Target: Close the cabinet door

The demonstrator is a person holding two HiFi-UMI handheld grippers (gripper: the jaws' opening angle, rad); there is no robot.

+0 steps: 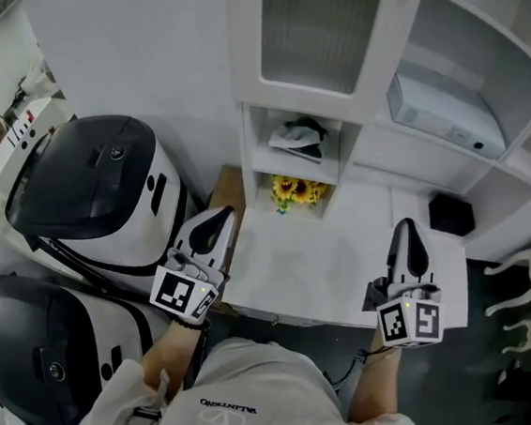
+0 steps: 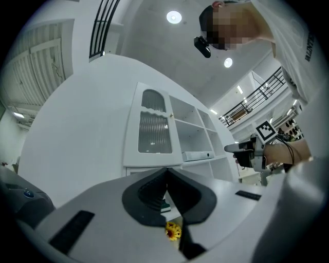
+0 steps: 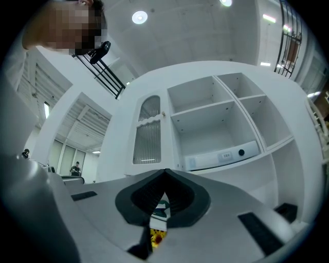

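Observation:
The white cabinet door (image 1: 313,33) has a ribbed glass panel and lies flush with its frame; it also shows in the left gripper view (image 2: 154,128) and the right gripper view (image 3: 148,131). My left gripper (image 1: 219,215) hovers over the left edge of the white tabletop, shut and empty, well below the door. My right gripper (image 1: 405,228) is over the right part of the tabletop, also shut with nothing in it. In both gripper views the jaws meet at their tips, left gripper (image 2: 166,172) and right gripper (image 3: 165,174), and point up toward the cabinet.
Under the door, an open niche holds a dark and white cap (image 1: 299,137) and sunflowers (image 1: 296,191). Open shelves to the right carry a white device (image 1: 446,113). A black box (image 1: 451,214) sits on the tabletop (image 1: 335,271). Two large black-and-white machines (image 1: 98,189) stand at the left.

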